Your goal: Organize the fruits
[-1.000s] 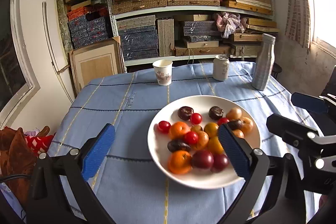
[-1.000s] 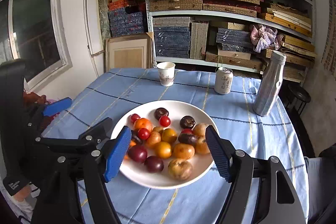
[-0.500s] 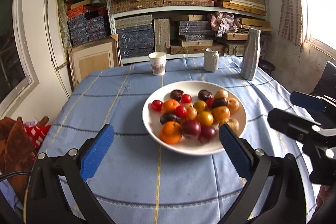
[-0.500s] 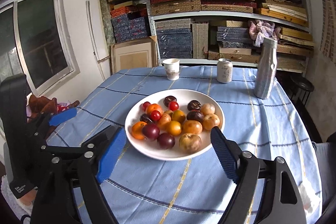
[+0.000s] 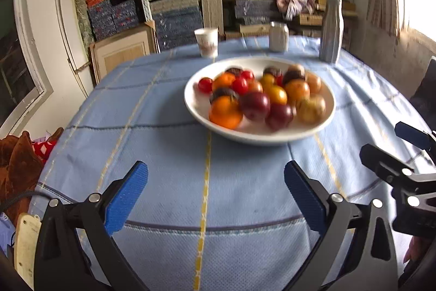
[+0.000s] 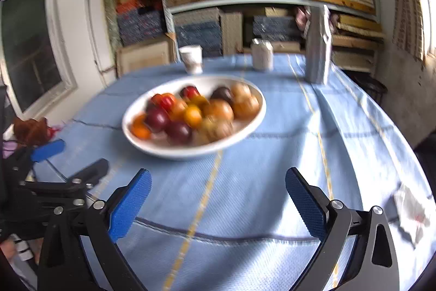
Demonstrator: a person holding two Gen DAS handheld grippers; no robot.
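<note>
A white bowl stands mid-table on the blue cloth, heaped with several fruits: oranges such as one at the front, dark plums, small red tomatoes and brownish fruits. The right wrist view shows the same bowl. My left gripper is open and empty, low over the bare cloth short of the bowl. My right gripper hangs beside it, its jaws opening wide, nothing between them. Each gripper shows at the edge of the other's view.
Behind the bowl stand a paper cup, a drinks can and a tall metal bottle. Shelves stacked with boxes fill the back wall. Crumpled paper lies at the table's right. A brown soft toy sits left of the table.
Both grippers have sunk and drawn back from the bowl, which now lies beyond the fingertips instead of between them. The right jaws stand wider apart.
</note>
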